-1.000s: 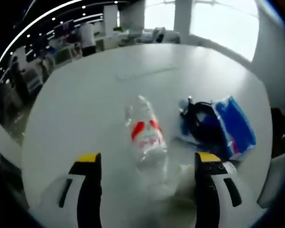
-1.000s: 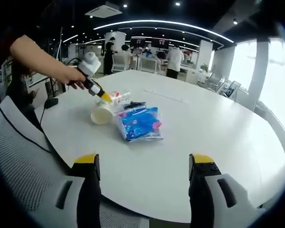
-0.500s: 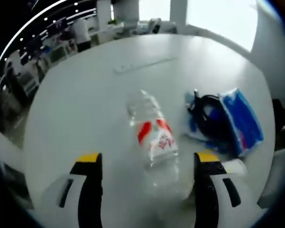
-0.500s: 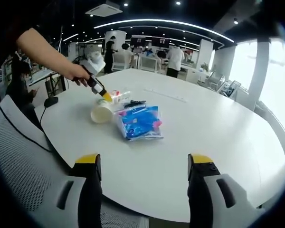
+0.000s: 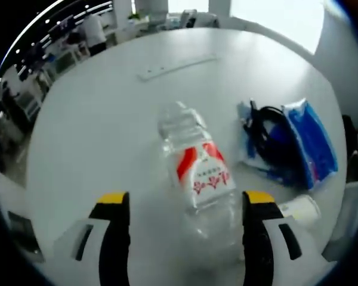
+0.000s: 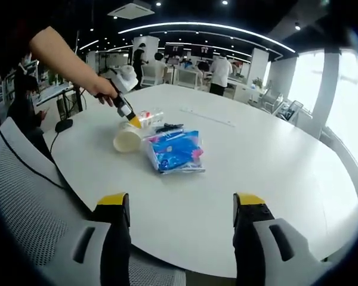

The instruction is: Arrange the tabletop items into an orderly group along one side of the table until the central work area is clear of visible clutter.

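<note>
Left gripper view: the left tool (image 5: 182, 205) stands wide, its two yellow-tipped jaws on either side of a clear bottle (image 5: 200, 179) that lies on its side on the white surface (image 5: 95, 125). The jaws flank the bottle's lower end and I cannot tell whether either one touches it; nothing is clamped. Just beside the bottle lies a blue packet (image 5: 313, 149) with a black cable (image 5: 268, 140) coiled on top of it. A paper cup (image 5: 301, 208) lies tipped over near the packet's lower corner, close to the right-hand jaw. A pale strip (image 5: 176, 64) rests farther off across the surface, apart from the rest.

Right gripper view: the right tool (image 6: 182, 205) is also wide and holds nothing, hanging back over the near edge of the surface (image 6: 268, 167), with a mesh chair (image 6: 30, 202) at the side. The left tool (image 6: 130, 119) is seen from here in a person's hand (image 6: 101, 89), reaching down at the bottle (image 6: 149, 118). Cup (image 6: 127, 139), packet (image 6: 176, 152) and cable (image 6: 170, 127) sit in a loose cluster toward one side, while the middle and far part of the surface look bare except for the strip (image 6: 207, 117).

Judging from this, the items are already close together but untidy: the bottle and cup lie flat, and nothing seems lined up along the edge. The bottle looks like the step in hand; cup, packet and cable remain.
</note>
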Tool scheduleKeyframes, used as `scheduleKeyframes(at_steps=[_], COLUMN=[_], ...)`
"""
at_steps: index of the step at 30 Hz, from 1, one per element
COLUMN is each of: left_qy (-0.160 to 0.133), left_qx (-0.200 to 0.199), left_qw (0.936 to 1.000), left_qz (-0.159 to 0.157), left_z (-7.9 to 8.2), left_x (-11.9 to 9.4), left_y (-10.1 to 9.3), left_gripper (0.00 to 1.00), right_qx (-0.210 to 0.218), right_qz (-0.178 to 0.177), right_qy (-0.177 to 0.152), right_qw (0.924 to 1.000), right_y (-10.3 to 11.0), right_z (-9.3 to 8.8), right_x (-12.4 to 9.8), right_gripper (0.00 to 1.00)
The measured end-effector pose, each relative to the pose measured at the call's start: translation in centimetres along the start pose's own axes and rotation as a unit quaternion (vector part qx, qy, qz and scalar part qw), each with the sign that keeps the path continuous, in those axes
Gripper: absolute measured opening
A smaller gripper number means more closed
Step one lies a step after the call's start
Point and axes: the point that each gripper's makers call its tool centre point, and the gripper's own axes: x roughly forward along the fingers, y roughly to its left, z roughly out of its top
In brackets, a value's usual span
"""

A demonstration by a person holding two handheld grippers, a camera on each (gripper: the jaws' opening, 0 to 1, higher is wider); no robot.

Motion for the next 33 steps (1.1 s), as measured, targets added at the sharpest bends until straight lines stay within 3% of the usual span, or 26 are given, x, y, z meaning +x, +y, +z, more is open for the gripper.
scheduleKeyframes(at_steps=[7,23,28,33], left_qy=[0.005,0.011,-0.003,0.01], left_qx=[0.007,0.003,-0.009,-0.001], left_qw=[1.0,0.9999,0.9999,0.9999], left_qz=[0.001,-0.011,-0.014,-0.01], left_z=[0.3,0.8,2.1,2.2], left_x=[0.5,1.6,1.7,2.3], left_y=[0.1,-0.5,-0.7,-0.6], left_gripper=[0.76,0.7,0.69,0.66], right_qx=[0.0,-0.005,-0.004,-0.005], right_qz=[0.0,0.0,-0.002,-0.002], right_qy=[0.002,0.012,0.013,0.013], right_qw=[1.0,0.9999,0.9999,0.9999], right_y=[0.0,0.0,-0.1,0.0], right_z=[0.0,-0.5,-0.5,-0.5], right_x=[0.0,0.1,0.1,0.1], right_gripper=[0.68,0.65,0.64,0.63])
